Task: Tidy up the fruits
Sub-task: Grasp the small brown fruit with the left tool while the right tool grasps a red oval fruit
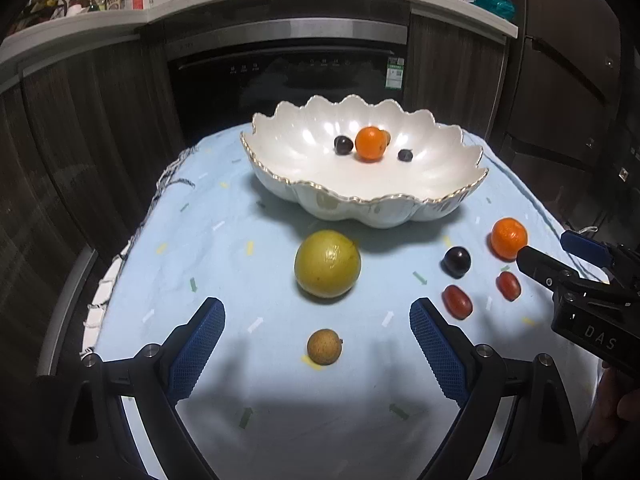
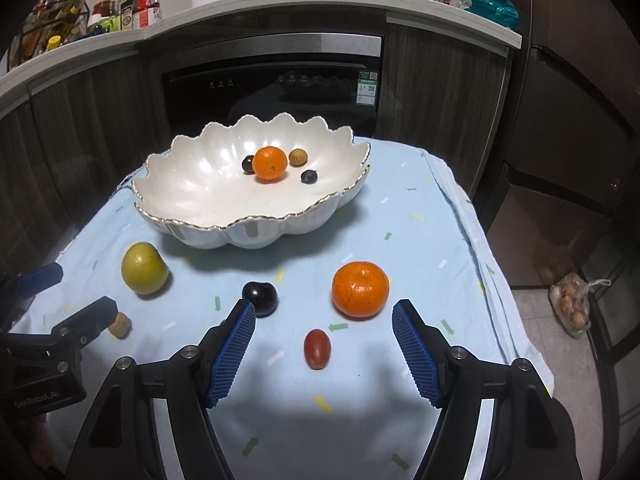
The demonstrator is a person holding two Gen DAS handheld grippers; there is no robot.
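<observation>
A white scalloped bowl (image 1: 304, 196) (image 2: 192, 228) with a gold rim stands at the far side of the table and holds an orange (image 1: 371, 143), dark plums and a small brown fruit (image 2: 298, 157). My left gripper (image 1: 316, 312) hangs open over the blue cloth, with a small brown longan (image 1: 324, 347) lying between its fingers and a big yellow-green fruit (image 1: 327, 263) just beyond. My right gripper (image 2: 324, 316) is open too. A red cherry tomato (image 2: 317, 348) lies between its fingers. An orange (image 2: 360, 289) and a dark plum (image 2: 260, 298) sit just ahead of its fingertips.
The table wears a light blue cloth (image 1: 224, 240) with fringed edges. In the left wrist view two cherry tomatoes (image 1: 457, 301) lie at the right. A dark oven front (image 1: 280, 76) stands behind the table. A bag of produce (image 2: 574, 306) lies on the floor at right.
</observation>
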